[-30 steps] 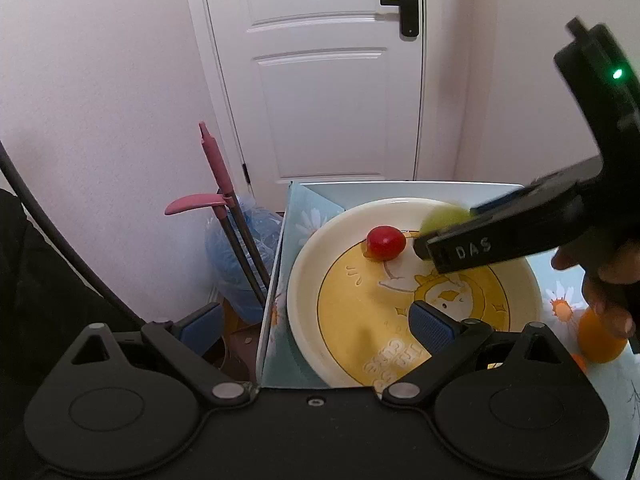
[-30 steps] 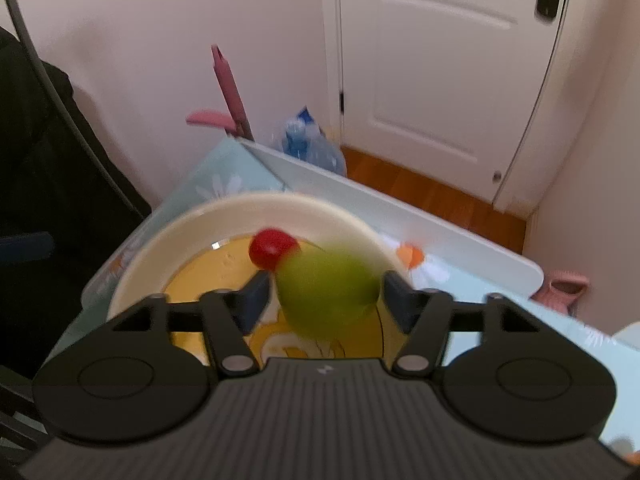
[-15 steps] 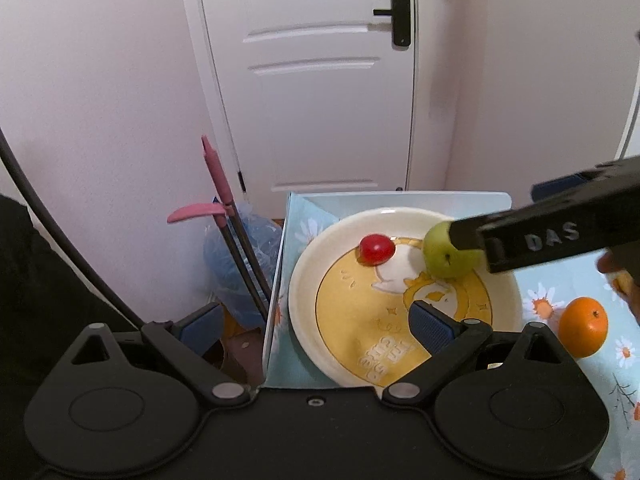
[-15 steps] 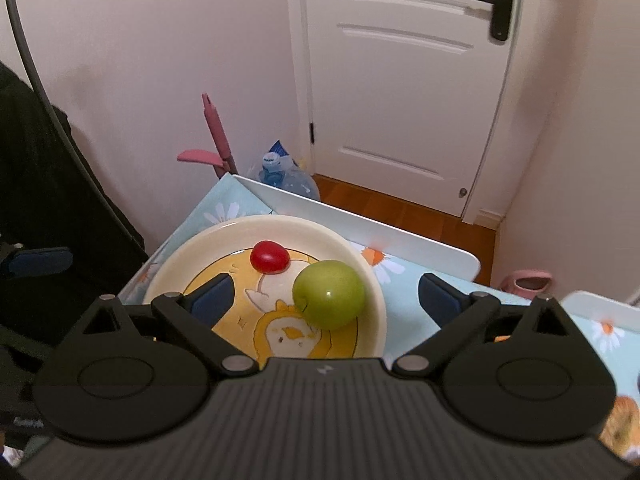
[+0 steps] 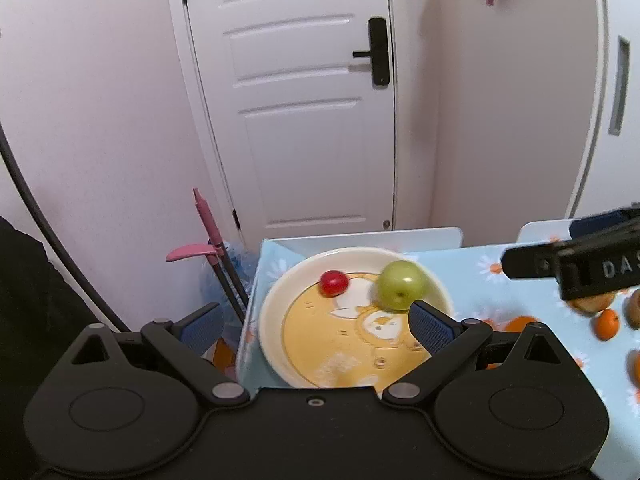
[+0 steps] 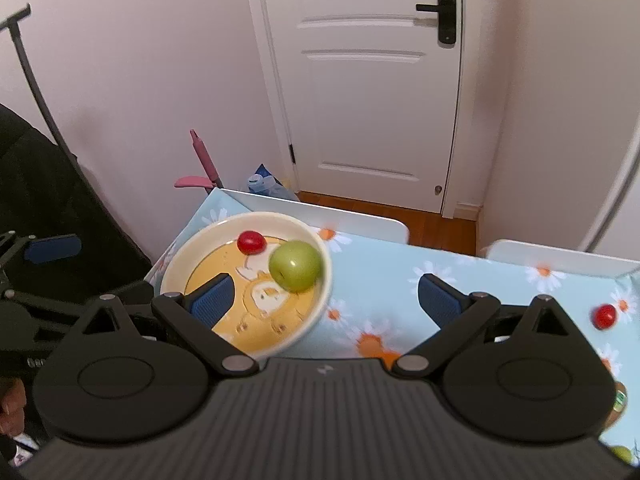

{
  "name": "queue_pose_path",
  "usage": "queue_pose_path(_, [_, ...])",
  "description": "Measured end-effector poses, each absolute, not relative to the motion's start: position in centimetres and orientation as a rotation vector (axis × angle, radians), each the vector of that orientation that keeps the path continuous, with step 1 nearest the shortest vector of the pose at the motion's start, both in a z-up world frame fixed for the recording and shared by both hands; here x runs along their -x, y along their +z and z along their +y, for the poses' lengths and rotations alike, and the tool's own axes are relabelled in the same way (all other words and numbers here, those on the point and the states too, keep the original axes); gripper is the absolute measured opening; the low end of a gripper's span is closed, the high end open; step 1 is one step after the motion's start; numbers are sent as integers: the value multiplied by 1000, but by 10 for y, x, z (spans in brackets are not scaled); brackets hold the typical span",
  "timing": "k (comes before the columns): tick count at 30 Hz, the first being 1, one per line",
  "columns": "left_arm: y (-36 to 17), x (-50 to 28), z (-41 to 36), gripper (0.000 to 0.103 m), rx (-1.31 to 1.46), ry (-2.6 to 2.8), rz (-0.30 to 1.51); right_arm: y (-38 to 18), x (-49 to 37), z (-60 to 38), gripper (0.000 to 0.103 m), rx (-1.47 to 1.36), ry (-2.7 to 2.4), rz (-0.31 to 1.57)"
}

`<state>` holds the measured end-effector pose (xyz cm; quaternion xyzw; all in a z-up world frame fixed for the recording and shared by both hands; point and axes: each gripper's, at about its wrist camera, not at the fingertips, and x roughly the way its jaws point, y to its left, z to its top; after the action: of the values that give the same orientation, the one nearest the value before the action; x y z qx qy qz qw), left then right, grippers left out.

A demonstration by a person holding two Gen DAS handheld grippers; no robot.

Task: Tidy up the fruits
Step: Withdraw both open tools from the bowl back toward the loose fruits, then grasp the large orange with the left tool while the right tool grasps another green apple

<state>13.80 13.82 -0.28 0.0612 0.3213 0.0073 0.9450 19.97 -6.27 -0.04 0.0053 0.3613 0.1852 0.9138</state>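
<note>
Now we hold both hand-held grippers wide and empty: left hand-held gripper above the plate, right hand-held gripper beside it. Inside the plate, the green apple lies just right of the red tomato. Another tomato sits far right on the surface.

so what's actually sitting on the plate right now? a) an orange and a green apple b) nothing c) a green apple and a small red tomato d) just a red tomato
c: the plate holds a green apple and, next to it, a small red tomato; the right gripper is open and empty, and the oranges lie off the plate on the tablecloth.
</note>
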Motion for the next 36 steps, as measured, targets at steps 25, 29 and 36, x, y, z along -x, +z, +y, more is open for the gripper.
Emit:
queue_pose_path(25, [-20, -44, -70, 100, -134, -175, 626, -25, -89, -323, 103, 47, 323, 757])
queue_pose_path(29, [-34, -45, -98, 100, -154, -260, 629, -40, -86, -346, 103, 77, 334, 764])
queue_pose_path(36, [-64, -54, -144, 100, -237, -422, 643, -66, -89, -377, 103, 87, 375, 771])
